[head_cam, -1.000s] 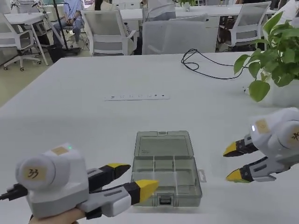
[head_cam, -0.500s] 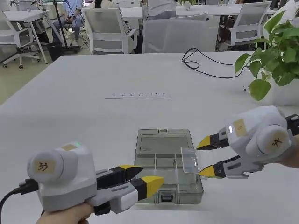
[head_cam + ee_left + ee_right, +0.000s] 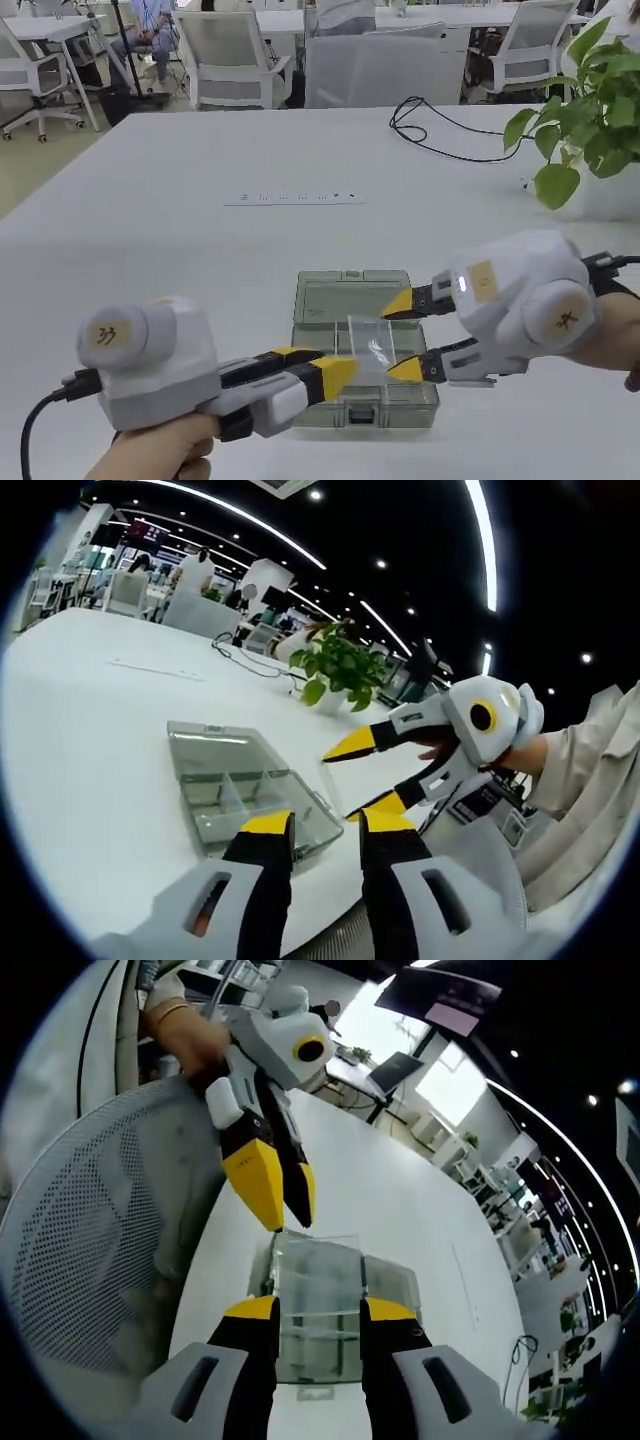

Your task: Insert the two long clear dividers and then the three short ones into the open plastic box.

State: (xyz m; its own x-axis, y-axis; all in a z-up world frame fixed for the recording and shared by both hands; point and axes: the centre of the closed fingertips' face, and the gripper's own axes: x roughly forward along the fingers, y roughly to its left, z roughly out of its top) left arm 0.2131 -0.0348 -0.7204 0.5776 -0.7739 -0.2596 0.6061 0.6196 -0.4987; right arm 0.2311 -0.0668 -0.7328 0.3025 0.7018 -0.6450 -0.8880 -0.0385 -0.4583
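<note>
Pinching a short clear divider (image 3: 368,338) between them, the jaws of your right gripper (image 3: 402,336) held it over the open plastic box (image 3: 330,298). The jaws of your left gripper (image 3: 327,825) stood slightly parted and empty just beside the divider, above the box's front edge.

Box (image 3: 350,298) smoky-grey clear; divider (image 3: 368,338) clear; left tongs (image 3: 322,363) & right tongs (image 3: 398,338) white w/ black-yellow tips; table (image 3: 200,260) white.

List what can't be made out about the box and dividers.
Head view: the left gripper and right gripper with its clear divider cover near compartments of the box.
Left gripper view: seated dividers too small to count.
Right gripper view: clear divider's edges blur into the box.
</note>
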